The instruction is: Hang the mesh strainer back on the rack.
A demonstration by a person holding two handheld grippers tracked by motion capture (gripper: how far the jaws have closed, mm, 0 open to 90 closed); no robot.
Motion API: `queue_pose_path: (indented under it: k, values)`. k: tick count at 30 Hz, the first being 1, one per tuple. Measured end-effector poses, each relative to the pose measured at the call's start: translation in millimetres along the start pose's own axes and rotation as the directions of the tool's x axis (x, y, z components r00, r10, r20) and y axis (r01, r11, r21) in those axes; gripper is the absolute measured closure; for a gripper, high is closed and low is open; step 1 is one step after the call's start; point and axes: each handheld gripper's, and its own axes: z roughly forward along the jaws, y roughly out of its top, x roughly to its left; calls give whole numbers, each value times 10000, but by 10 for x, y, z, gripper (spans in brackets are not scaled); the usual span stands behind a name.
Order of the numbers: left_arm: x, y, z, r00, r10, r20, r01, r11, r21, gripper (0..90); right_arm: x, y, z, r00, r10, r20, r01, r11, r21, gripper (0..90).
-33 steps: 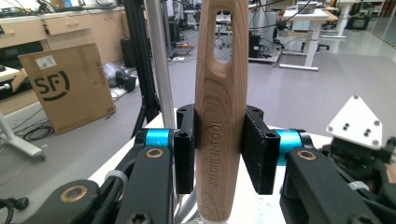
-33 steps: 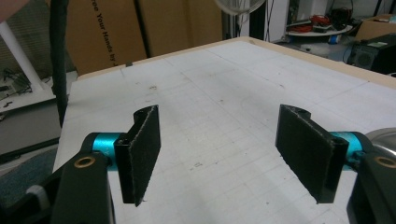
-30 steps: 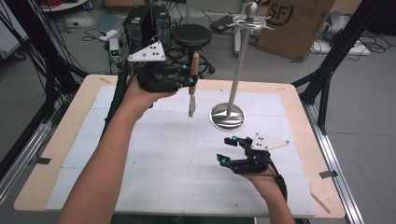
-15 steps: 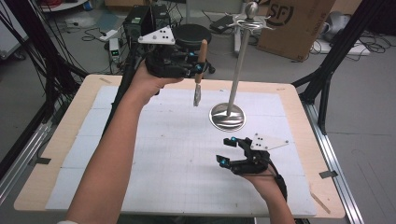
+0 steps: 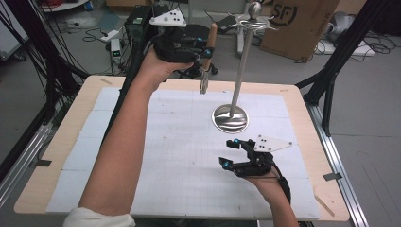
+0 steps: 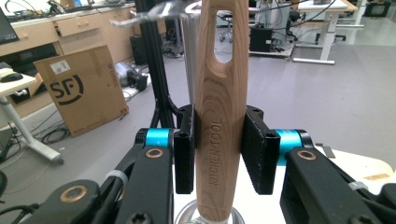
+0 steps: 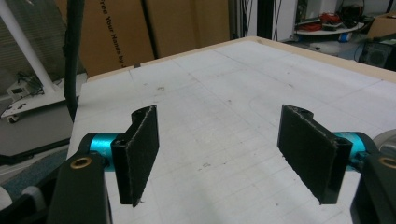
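My left gripper (image 5: 206, 51) sits in the upper middle of the high view, raised above the far edge of the table, its jaws clenched on the light wooden handle of a kitchen utensil (image 5: 209, 41). In the left gripper view the black pads (image 6: 259, 151) press both flanks of that handle (image 6: 219, 107), which stands upright in the centre of the frame; an elongated hanging slot is cut off by the top edge, and "KITCHEN TOOL" is stamped along the wood. The lower end of the handle is cut off at the bottom edge. In the high view a small metal working end (image 5: 204, 82) hangs below the grip; too small to make out its shape.

The tall steel utensil stand with round base (image 5: 230, 118) is right of centre in the high view, its hooked top (image 5: 254, 16) near the upper edge. Behind the handle in the left gripper view it is blurred.

My right gripper (image 5: 230, 152) rests low, lower right of centre, jaws released and wide apart, nothing between the pads (image 7: 140, 151). The white gridded table mat (image 7: 224, 93) lies beyond them.
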Motion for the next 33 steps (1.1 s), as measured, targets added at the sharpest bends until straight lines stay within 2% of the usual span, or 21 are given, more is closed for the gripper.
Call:
queue_pose_path:
  k: [4,15,20,33]
  values:
    - [25,49,76,9996,252,-99,-249,9993,284,679,-10,-1,-22,10000,42,9,-42,9999,-97,278]
    - [60,82,283,9987,445,-230,-431,9974,585,679,-14,-5,-30,10000,71,-49,-72,9998,-164,274]
    - [75,107,357,9984,436,-369,-413,9973,604,679,-20,-5,-40,9999,118,-82,-120,9997,-210,273]
    - [127,110,409,9969,366,-692,-311,9963,798,679,-31,-2,-54,9999,151,-84,-154,9992,-364,272]
